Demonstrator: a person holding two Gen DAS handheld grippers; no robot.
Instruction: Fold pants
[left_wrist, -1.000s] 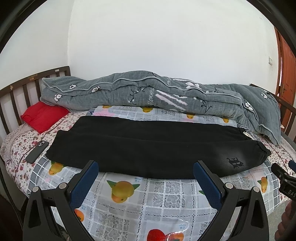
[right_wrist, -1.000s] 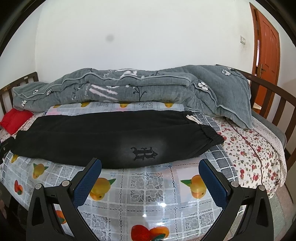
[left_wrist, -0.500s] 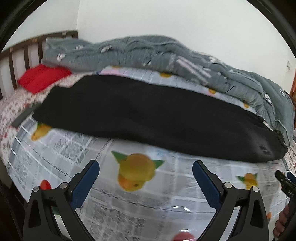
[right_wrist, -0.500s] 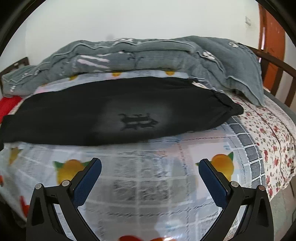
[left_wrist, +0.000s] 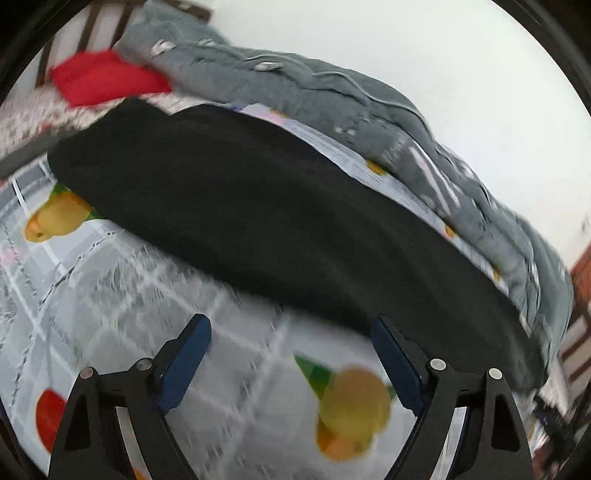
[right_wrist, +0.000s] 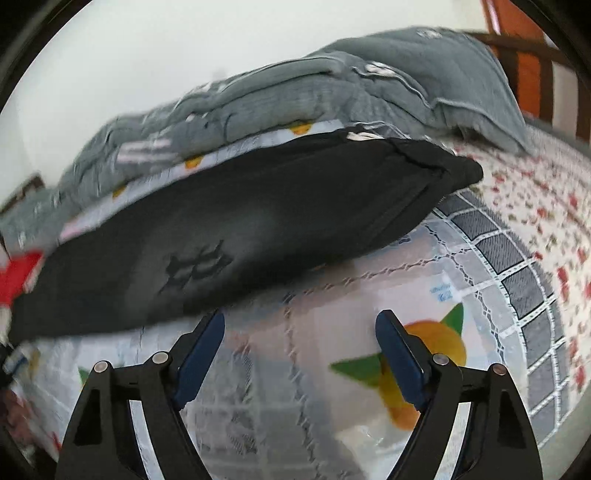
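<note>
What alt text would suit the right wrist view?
Black pants lie flat across a fruit-print bedsheet, with a rumpled grey quilt behind. In the foreground the right gripper, jaws open and empty, has just been closing slightly near the pants' front edge.

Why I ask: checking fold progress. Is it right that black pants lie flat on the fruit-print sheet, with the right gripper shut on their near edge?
Not quite. The right wrist view shows the right gripper open over the fruit-print sheet, its jaws having just narrowed, nothing between them. The black pants do lie flat.
</note>
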